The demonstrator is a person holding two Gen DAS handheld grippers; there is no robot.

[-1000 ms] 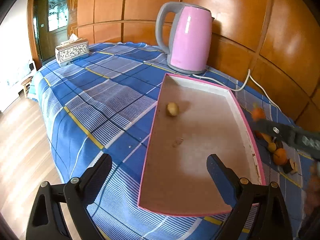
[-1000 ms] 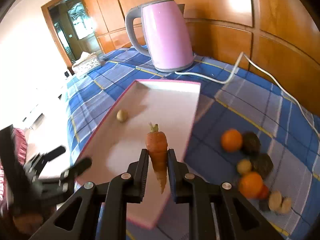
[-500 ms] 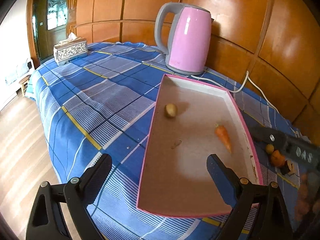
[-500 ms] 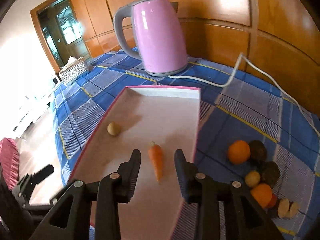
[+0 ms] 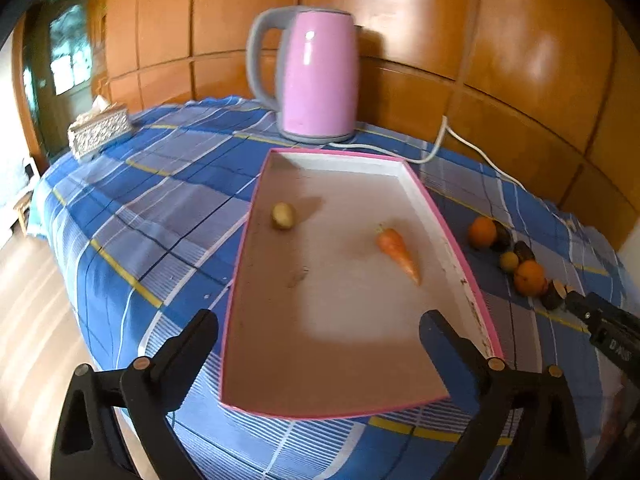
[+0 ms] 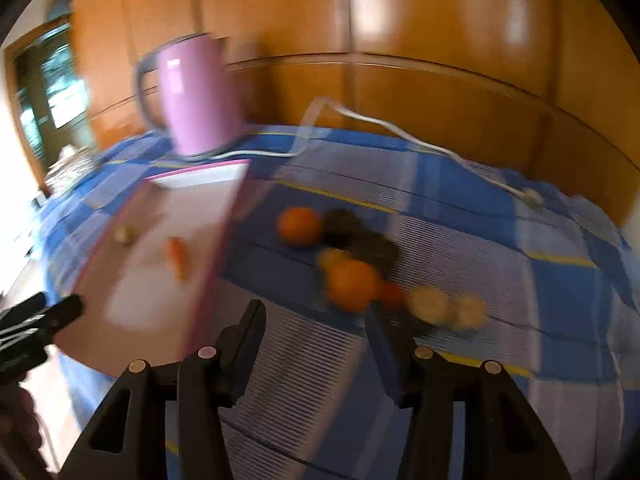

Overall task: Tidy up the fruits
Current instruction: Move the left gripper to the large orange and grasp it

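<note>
A pink-rimmed tray (image 5: 440, 216) (image 6: 224, 240) lies on the blue plaid cloth. In it rest a carrot (image 5: 398, 250) (image 6: 177, 256) and a small yellowish fruit (image 5: 283, 215) (image 6: 124, 234). Right of the tray sits a pile of fruit: two oranges (image 5: 482, 232) (image 6: 352, 284), dark fruits (image 6: 360, 236) and pale pieces (image 6: 430, 304). My left gripper (image 5: 318, 330) hangs over the tray's near end, its jaws opening wide, nothing between them. My right gripper (image 6: 316, 320), blurred, hovers over the cloth just short of the pile, its jaws opening and empty.
A pink electric kettle (image 5: 316, 76) (image 6: 198, 100) stands behind the tray, its white cord (image 5: 436, 148) running right along the wooden wall. A tissue box (image 5: 98, 128) sits at the far left corner. The table's edge drops to a wooden floor on the left.
My right gripper let the carrot go into the tray, opened, and swung right toward the fruit pile. My left gripper shifted a little and opened slightly wider.
</note>
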